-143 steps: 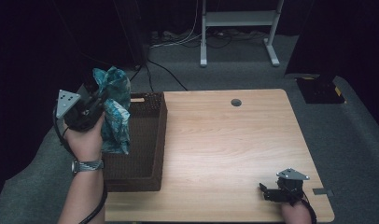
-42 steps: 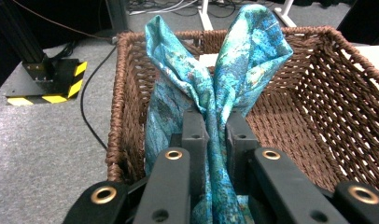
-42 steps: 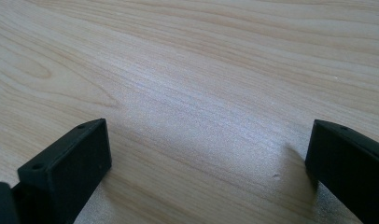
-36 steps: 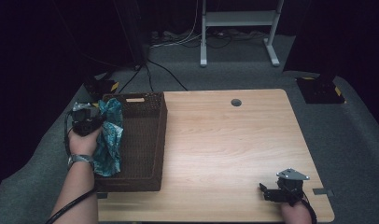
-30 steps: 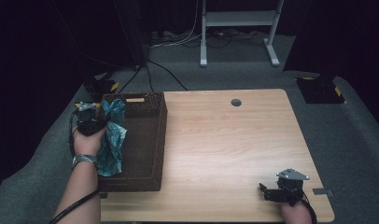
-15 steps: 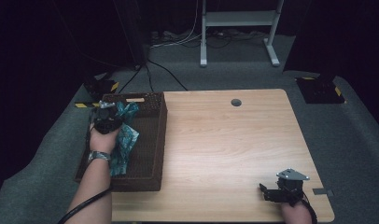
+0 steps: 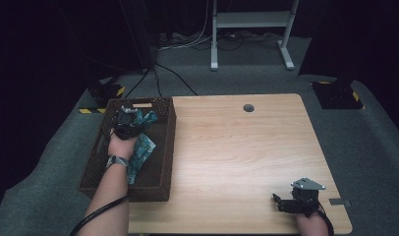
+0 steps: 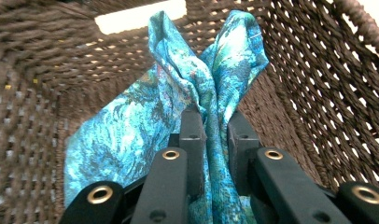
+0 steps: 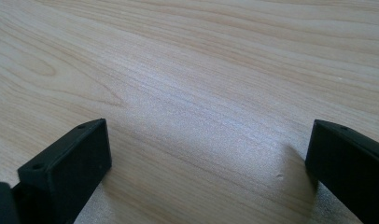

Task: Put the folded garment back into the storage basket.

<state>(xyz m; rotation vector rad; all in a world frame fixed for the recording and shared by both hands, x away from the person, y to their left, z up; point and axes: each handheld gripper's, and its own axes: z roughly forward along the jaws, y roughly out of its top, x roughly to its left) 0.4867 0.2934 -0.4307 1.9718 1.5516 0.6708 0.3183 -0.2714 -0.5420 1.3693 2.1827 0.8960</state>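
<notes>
Cloth going into the basket, one gripper doing all the work

The left gripper [image 7: 127, 119] sits at the upper left of the high view, down inside the basket [image 7: 169, 147], and its jaws are pinched nearly together on a bunched fold of the teal cloth [image 8: 131, 135]. That's why the fabric stands up in a peak above the jaws in the left gripper view while the rest drapes down toward the basket floor: it's hanging from that one pinch point. I'd guess gripping a gathered fold keeps the whole piece together on the way in, so nothing snags on the wicker rim. The right gripper [image 7: 298, 199] is parked on the table [image 7: 237, 147] at the lower right, jaws spread wide with nothing between them, probably just kept out of the way.
</notes>
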